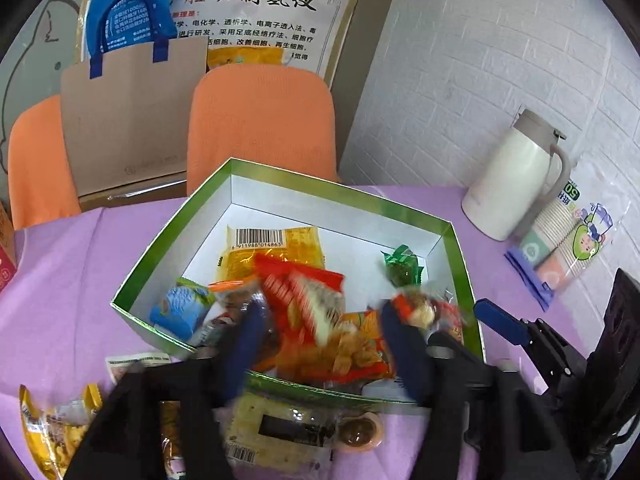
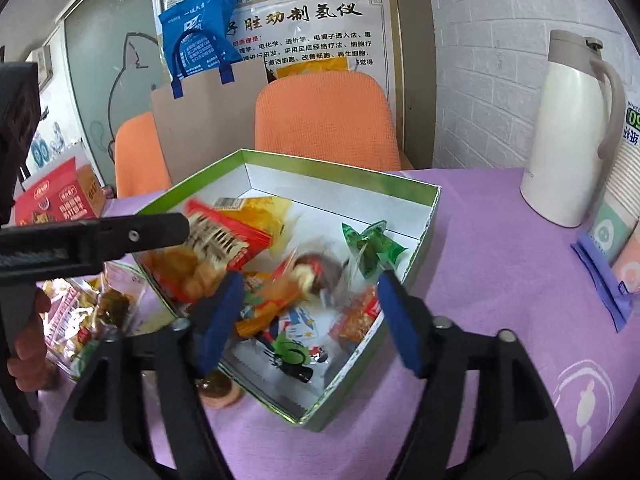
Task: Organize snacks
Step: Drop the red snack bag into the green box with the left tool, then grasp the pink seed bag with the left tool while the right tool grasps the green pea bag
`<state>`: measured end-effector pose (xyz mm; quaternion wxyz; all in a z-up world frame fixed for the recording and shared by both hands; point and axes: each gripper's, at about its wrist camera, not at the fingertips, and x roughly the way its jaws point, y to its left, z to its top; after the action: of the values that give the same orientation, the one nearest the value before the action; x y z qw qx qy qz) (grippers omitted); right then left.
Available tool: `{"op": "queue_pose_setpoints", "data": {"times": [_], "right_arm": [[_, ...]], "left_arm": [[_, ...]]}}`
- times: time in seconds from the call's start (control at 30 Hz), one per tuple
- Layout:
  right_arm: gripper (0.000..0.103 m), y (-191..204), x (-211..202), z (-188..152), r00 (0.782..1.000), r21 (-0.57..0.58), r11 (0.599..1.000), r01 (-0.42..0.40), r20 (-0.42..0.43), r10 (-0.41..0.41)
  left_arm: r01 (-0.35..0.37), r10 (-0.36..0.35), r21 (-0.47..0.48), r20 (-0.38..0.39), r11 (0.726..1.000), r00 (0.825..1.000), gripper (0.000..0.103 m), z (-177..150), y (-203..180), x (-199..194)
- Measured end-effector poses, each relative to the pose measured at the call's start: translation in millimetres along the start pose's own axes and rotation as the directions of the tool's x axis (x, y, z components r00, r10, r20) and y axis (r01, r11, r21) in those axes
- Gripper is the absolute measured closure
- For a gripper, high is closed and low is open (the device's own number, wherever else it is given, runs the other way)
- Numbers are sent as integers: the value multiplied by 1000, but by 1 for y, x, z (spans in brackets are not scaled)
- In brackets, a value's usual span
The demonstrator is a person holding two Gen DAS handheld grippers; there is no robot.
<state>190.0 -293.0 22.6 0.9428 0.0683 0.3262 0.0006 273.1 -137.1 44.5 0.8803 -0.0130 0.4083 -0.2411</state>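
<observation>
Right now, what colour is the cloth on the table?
Light purple tablecloth, clearest in the right wrist view.

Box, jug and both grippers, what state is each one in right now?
Box: lidless, part filled with snack packets.
Jug: upright, lid shut, on the table beside the box.
Left gripper: jaws open over the box.
Right gripper: jaws open over the box.

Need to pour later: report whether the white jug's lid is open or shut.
Shut: the white thermos jug stands upright on the purple tablecloth, lid seated flat on top.
</observation>
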Motion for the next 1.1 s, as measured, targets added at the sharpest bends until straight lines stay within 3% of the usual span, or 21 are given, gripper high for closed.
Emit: {"op": "queue_pose_setpoints", "data": {"times": [0.03,0.1,0.3,0.67,0.9,1.1], "right_arm": [[28,1,-2,-2,1000,-10,1000,0,7,0],[24,2,-4,-5,1000,-16,1000,11,12,-11],[24,2,-23,-4,1000,12,1000,5,21,-6],[18,39,-104,0,995,12,999,-42,96,41],[16,65,-122,-25,992,15,992,-122,39,121],[18,105,-97,-54,979,-40,982,-186,-94,181]], "left_arm": [[-14,14,-9,30,1000,999,13,-2,1,-3],[-33,34,-10,62,999,997,10,-4,1,-6],[-49,49,-3,56,999,997,10,-6,-2,-21],[-112,112,-6,118,994,987,10,-27,-5,-121],[-188,195,-59,146,980,970,9,-79,30,-172],[-204,218,-186,61,961,974,9,-138,82,-170]]}}
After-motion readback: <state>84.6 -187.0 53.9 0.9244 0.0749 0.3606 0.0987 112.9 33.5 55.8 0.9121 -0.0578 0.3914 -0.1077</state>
